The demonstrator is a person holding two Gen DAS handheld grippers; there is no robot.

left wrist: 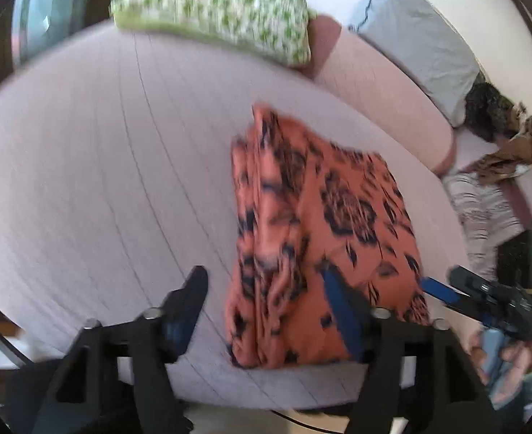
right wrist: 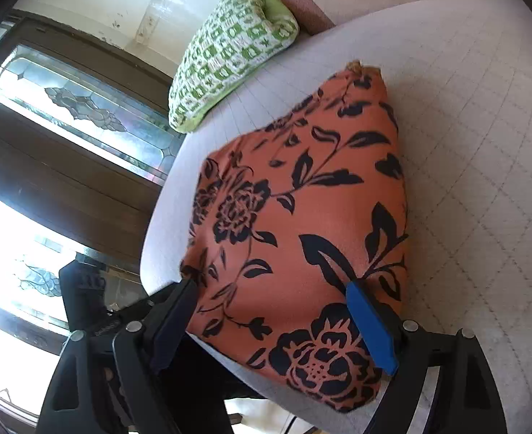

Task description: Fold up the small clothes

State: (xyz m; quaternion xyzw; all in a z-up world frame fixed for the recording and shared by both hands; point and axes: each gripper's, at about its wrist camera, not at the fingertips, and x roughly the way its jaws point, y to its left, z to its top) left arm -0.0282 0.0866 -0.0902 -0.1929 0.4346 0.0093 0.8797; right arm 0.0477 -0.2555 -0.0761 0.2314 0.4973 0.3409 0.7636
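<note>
An orange garment with a black flower print (left wrist: 316, 231) lies folded into a rough rectangle on a pale quilted couch seat (left wrist: 103, 166). My left gripper (left wrist: 262, 282) is open, just above the garment's near left edge, holding nothing. The right gripper shows in the left wrist view (left wrist: 446, 289) at the garment's right side. In the right wrist view the garment (right wrist: 302, 217) fills the middle, and my right gripper (right wrist: 269, 289) is open with its fingers spread over the near edge, not clamped on cloth.
A green and white patterned cushion (left wrist: 215, 11) lies at the back of the seat; it also shows in the right wrist view (right wrist: 229, 54). A grey pillow (left wrist: 417, 39) and a pile of other clothes (left wrist: 493, 166) lie to the right. A glass-panelled door (right wrist: 77, 108) stands beyond the seat edge.
</note>
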